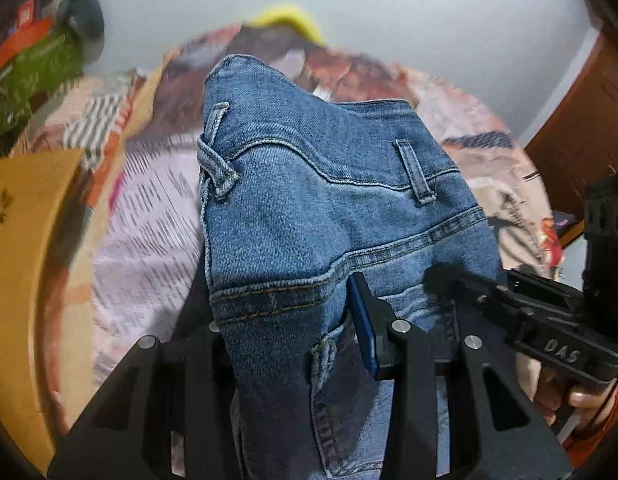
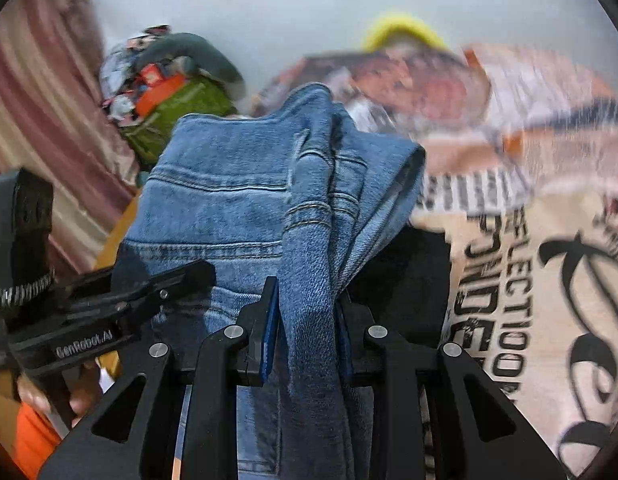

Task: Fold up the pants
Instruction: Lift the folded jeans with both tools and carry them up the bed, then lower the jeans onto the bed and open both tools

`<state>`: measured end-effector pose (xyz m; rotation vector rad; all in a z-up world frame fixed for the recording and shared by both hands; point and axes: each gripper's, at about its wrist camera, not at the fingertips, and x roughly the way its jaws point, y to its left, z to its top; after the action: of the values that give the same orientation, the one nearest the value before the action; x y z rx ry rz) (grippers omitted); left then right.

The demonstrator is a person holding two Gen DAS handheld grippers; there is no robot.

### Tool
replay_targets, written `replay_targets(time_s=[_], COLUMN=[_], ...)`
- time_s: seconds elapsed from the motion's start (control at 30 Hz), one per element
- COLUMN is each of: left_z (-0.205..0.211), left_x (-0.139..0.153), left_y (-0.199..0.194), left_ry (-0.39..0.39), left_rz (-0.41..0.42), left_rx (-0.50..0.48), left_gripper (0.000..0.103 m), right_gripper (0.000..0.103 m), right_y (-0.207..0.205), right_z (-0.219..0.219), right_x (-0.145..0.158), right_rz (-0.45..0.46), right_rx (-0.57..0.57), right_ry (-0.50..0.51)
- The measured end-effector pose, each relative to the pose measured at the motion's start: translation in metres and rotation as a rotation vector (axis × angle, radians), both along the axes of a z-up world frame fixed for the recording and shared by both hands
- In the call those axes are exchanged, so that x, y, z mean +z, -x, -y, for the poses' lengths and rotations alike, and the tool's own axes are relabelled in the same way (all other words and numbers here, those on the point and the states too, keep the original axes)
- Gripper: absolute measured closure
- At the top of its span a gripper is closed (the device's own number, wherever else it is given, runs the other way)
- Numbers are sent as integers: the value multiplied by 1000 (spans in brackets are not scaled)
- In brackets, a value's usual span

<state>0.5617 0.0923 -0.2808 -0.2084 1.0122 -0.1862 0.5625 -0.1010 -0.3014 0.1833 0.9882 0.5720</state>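
Blue denim jeans (image 1: 309, 208) are held up above a bed, waistband end uppermost, with belt loops and a back pocket showing. My left gripper (image 1: 285, 320) is shut on the jeans near the yoke seam; its left finger is hidden behind the cloth. The right gripper's body shows at the right edge of the left wrist view (image 1: 549, 320). In the right wrist view my right gripper (image 2: 309, 320) is shut on a bunched fold of the jeans (image 2: 309, 208). The left gripper's body shows at the left (image 2: 109, 312).
A patterned bedsheet (image 1: 149, 220) with printed lettering (image 2: 509, 280) lies below. A wooden headboard (image 1: 25, 240) is at the left. A green bag and clutter pile (image 2: 177, 100) stand by a striped curtain (image 2: 37, 120). A yellow item (image 1: 289, 20) lies at the far side. A wooden cabinet (image 1: 581, 120) stands right.
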Motion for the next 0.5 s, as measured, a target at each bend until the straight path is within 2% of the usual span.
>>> replay_targets(time_s=[0.1, 0.17, 0.23, 0.3, 0.4, 0.5], left_z=[3, 9, 14, 17, 19, 10], left_x=[-33, -42, -41, -40, -27, -12], left_y=[-15, -15, -12, -10, -2, 11], left_ry=[16, -3, -44, -68, -71, -94], left_rz=[-87, -81, -66, -80, -95, -86], left_rx=[-6, -3, 6, 29, 61, 92], left_gripper=[61, 57, 52, 49, 46, 46], right_gripper=[81, 79, 76, 76, 75, 75], right_y=[-8, -7, -1, 8, 23, 37], right_z=[0, 3, 6, 7, 13, 30], right_x=[-18, -23, -21, -13, 0, 17], right_rz=[-76, -99, -90, -57, -9, 29], right_rx=[0, -9, -10, -11, 6, 15], right_ry=[79, 123, 144, 209, 282, 298])
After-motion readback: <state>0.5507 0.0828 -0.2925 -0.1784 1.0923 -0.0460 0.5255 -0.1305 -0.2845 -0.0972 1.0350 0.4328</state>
